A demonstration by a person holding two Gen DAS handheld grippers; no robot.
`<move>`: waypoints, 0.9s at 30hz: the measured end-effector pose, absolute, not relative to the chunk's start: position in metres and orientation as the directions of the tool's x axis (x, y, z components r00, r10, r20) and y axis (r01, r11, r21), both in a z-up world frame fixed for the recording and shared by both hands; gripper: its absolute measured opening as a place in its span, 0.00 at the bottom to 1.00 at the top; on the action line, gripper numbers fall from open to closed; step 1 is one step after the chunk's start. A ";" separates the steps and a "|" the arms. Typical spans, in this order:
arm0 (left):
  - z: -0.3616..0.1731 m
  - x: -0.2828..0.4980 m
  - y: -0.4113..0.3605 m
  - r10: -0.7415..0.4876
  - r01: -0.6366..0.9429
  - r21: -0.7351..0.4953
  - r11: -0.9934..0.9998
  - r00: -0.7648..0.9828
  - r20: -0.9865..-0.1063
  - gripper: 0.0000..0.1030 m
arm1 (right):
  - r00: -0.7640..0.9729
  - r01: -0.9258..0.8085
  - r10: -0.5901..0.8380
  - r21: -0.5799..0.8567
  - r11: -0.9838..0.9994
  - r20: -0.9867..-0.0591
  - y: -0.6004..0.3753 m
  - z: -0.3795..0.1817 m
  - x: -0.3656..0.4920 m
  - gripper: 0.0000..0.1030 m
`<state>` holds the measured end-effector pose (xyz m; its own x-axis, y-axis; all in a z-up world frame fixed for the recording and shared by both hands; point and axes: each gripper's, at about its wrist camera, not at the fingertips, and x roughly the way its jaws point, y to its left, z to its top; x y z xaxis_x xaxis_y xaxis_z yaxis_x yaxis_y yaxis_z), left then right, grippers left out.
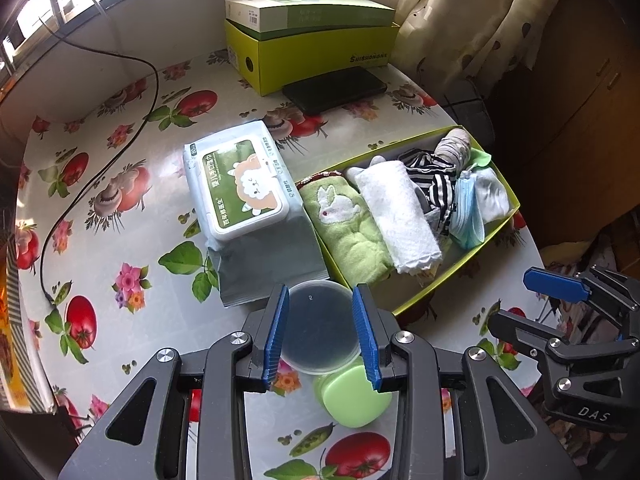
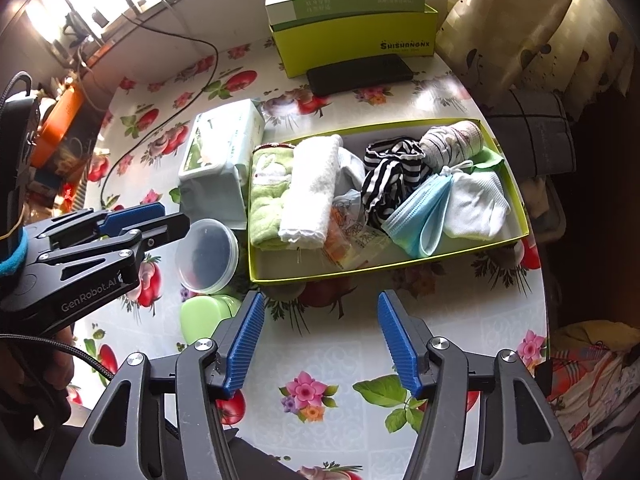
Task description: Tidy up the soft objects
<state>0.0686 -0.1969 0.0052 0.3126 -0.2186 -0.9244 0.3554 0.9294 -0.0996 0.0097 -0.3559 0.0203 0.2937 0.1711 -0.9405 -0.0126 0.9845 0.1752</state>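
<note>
Your left claw (image 1: 322, 332) points steeply down over the near part of the surface (image 1: 120, 208), its blue pads (image 1: 280, 332) standing apart. A round clear plastic tub (image 1: 320, 326) with a dark inside shows between them, but from the right wrist view (image 2: 132, 224) the claw hangs above and left of that tub (image 2: 208, 256) without touching it, so nothing is gripped. A pale green lidded case (image 1: 352, 400) lies just near of the tub.

Your right claw (image 2: 320, 344) is also spread wide and empty; below the gap lies only the flowered cloth of the surface, near of the box. In the left wrist view it (image 1: 560, 292) sits at the right edge, clear of everything.

The soft things lie in the shallow yellow-green box (image 2: 360, 270) just beyond your right claw. From left to right: a green rabbit towel (image 2: 266, 200), a rolled white towel (image 2: 308, 192), a black-and-white striped cloth (image 2: 392, 172), a blue face mask (image 2: 420, 220) and white socks (image 2: 476, 208), with a grey striped roll (image 2: 452, 142) in the far right corner. Some crinkled plastic wrappers (image 2: 352, 232) lie at the near side of the box.

A pack of wet wipes (image 1: 240, 192) rests on the surface touching the box's left end. At the far edge a green carton (image 1: 312, 12) sits on a yellow-green shoebox (image 1: 320, 56), with a black flat case (image 1: 336, 90) in front of it.
</note>
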 end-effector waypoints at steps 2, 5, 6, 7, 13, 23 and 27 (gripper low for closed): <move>0.005 0.069 -0.198 -0.218 0.358 -0.098 0.928 0.311 -0.925 0.33 | 0.293 -0.012 0.171 0.175 0.984 -0.941 -0.356 0.020 0.009 0.58; 0.003 0.069 -0.199 -0.221 0.360 -0.102 0.927 0.305 -0.926 0.33 | 0.291 -0.011 0.171 0.175 0.984 -0.941 -0.357 0.019 0.009 0.58; 0.003 0.069 -0.199 -0.223 0.361 -0.105 0.927 0.303 -0.926 0.33 | 0.291 -0.010 0.171 0.176 0.984 -0.941 -0.358 0.018 0.009 0.58; 0.003 0.069 -0.200 -0.223 0.362 -0.105 0.926 0.302 -0.927 0.33 | 0.289 -0.009 0.171 0.176 0.984 -0.942 -0.358 0.018 0.009 0.58; 0.002 0.069 -0.201 -0.216 0.364 -0.096 0.927 0.306 -0.927 0.33 | 0.287 -0.007 0.174 0.179 0.984 -0.942 -0.359 0.016 0.009 0.58; -0.001 0.070 -0.201 -0.219 0.366 -0.103 0.925 0.293 -0.931 0.33 | 0.287 -0.007 0.174 0.180 0.984 -0.942 -0.359 0.015 0.008 0.59; -0.002 0.069 -0.202 -0.217 0.368 -0.100 0.924 0.290 -0.932 0.33 | 0.287 -0.009 0.174 0.180 0.984 -0.942 -0.359 0.015 0.009 0.59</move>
<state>0.0692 -0.2024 -0.0016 0.2903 -0.2168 -0.9321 0.3681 0.9244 -0.1003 0.0086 -0.3595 0.0151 0.2868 0.1744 -0.9420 -0.0086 0.9837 0.1796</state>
